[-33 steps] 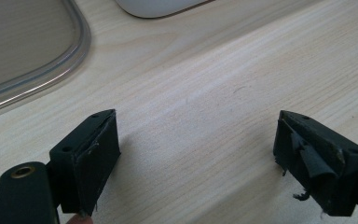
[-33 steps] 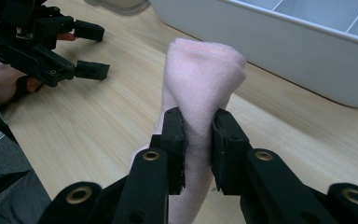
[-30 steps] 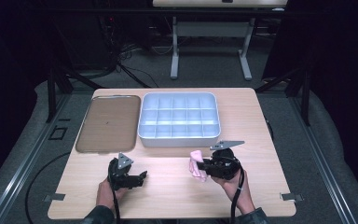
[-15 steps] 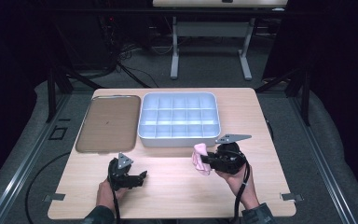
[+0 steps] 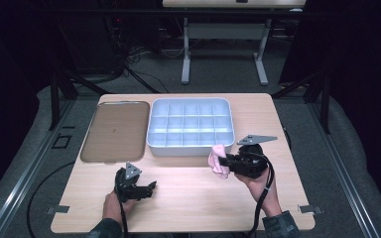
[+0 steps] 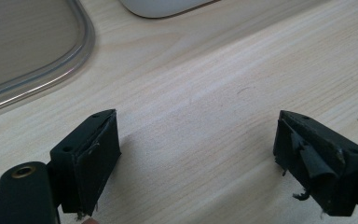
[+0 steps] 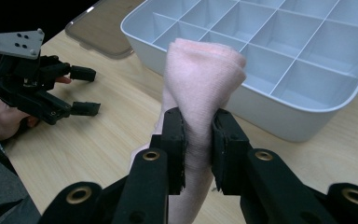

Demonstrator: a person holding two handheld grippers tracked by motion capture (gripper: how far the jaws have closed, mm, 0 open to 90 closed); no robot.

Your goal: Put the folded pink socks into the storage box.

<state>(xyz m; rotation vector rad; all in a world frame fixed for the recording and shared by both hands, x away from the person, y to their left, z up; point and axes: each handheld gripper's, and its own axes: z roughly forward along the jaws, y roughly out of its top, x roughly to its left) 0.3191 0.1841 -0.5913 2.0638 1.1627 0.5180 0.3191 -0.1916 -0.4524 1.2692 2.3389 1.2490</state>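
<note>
A pale pink folded cloth (image 7: 204, 74) is pinched between the jaws of my right gripper (image 7: 198, 126), held off the table just in front of the white divided tray (image 7: 307, 60). In the high view the cloth (image 5: 219, 161) hangs at the tray's (image 5: 191, 148) near right corner, with the right gripper (image 5: 226, 161) behind it. My left gripper (image 5: 152, 188) rests low over the table at the front left, jaws wide apart with bare wood between them (image 6: 198, 144). The right gripper view catches the left gripper (image 7: 84, 91) too, open.
A clear brownish lid (image 5: 114, 130) lies flat left of the tray, its rim (image 6: 51, 74) near the left gripper. The wooden table (image 5: 198, 208) has bare room along the front. A desk frame and cables stand on the floor beyond.
The right gripper has carried the pink cloth upward and a little toward the tray's front edge. The left gripper stayed in place.
</note>
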